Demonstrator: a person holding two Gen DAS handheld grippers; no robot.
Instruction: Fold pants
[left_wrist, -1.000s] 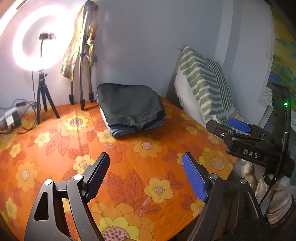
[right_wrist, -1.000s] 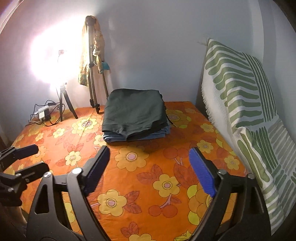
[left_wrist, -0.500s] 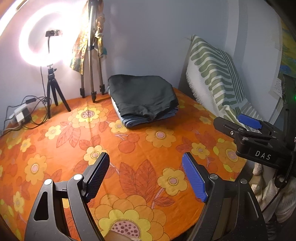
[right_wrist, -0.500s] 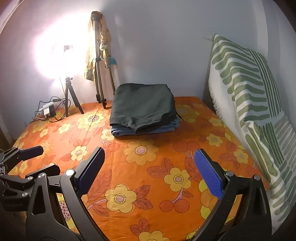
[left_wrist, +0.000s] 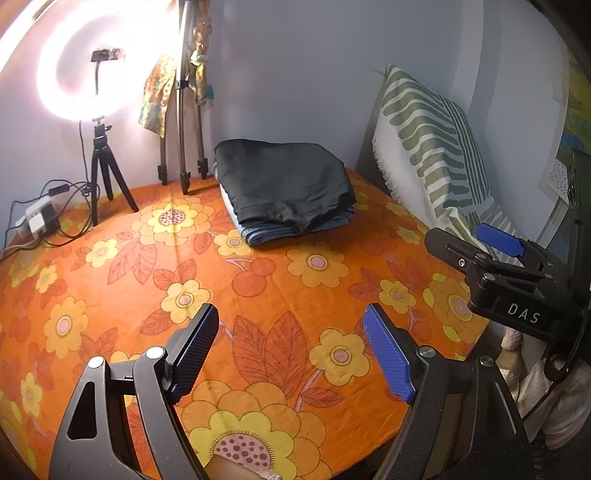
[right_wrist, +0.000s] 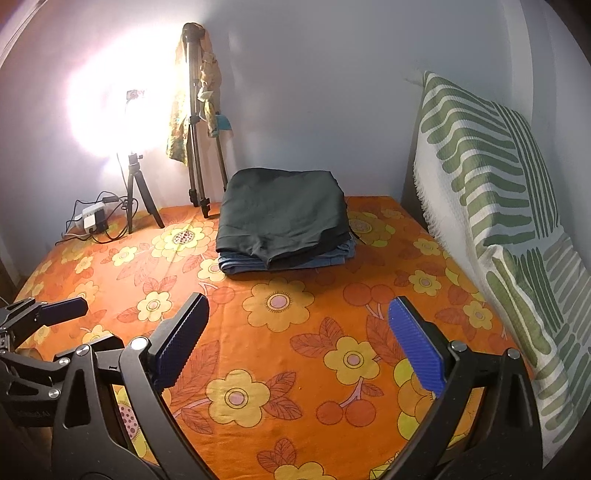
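Both your grippers hover level over the orange floral bedspread (right_wrist: 295, 369), jaws spread wide and holding nothing. Your left gripper (left_wrist: 291, 347) and right gripper (right_wrist: 297, 332) aim at the folded dark pants (right_wrist: 282, 214), stacked well ahead of the jaws.

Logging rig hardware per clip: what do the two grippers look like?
Both are black, angular frames with silver screws. Left gripper and right gripper each carry flat, ribbed blue pads. The right one's body reads "DAS" in white, with a black cable beside it.
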